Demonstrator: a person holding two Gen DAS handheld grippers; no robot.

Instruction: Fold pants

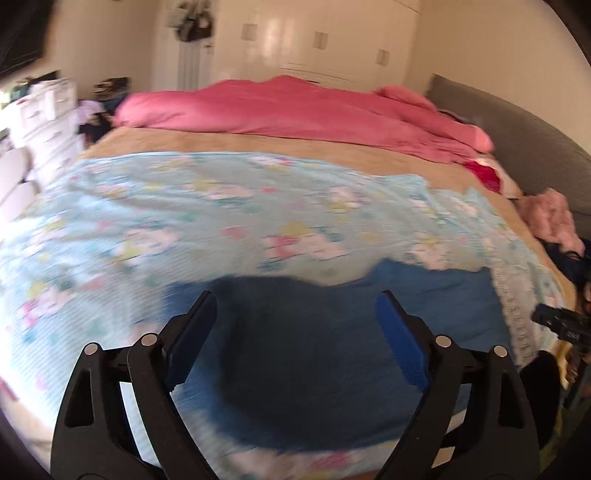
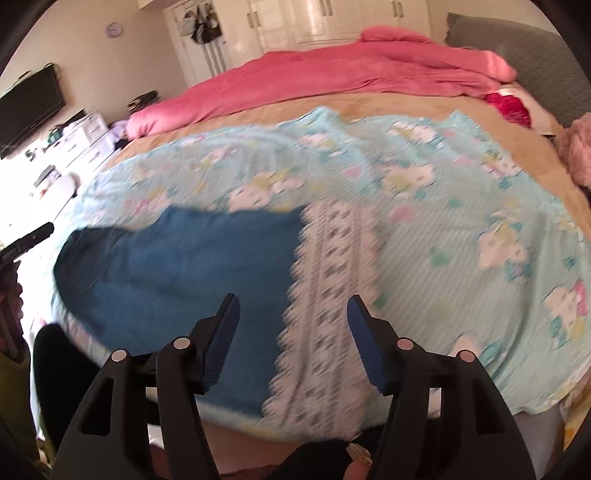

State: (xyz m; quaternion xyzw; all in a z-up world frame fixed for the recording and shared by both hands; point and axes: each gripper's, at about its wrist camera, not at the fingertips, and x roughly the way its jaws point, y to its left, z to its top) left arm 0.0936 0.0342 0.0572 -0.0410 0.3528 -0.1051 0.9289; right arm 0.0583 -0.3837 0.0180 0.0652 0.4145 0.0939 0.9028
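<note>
The blue pants (image 1: 332,332) lie spread flat near the front edge of the bed, on top of a light blue floral sheet (image 1: 184,221) that covers the tan blanket (image 1: 221,142) beneath it. The left gripper (image 1: 295,299) hovers over the darker, shadowed part of the pants with its jaws spread wide and nothing caught between them; its blue pads (image 1: 395,332) touch no cloth that I can see. The right gripper (image 2: 293,301) hangs above the right edge of the pants, where the blue fabric meets a white lacy patterned strip (image 2: 332,295) of the sheet, and its jaws are parted too, gripping nothing. In the left wrist view the tip of the other gripper pokes in at the right edge; in the right wrist view a dark tip shows at the left edge. Both pictures are smeared, so fine folds in the pants cannot be made out. Farther back a pink duvet (image 1: 295,110) is bunched along the far side of the bed, touching a grey headboard (image 1: 517,140) at the right. A fluffy pink item (image 1: 554,218) sits at the bed's right edge. White drawer units (image 1: 48,118) stand left of the bed with loose things piled on top, too blurred to name; what the drawers hold cannot be seen. White wardrobe doors (image 2: 332,18) line the back wall, all shut.
</note>
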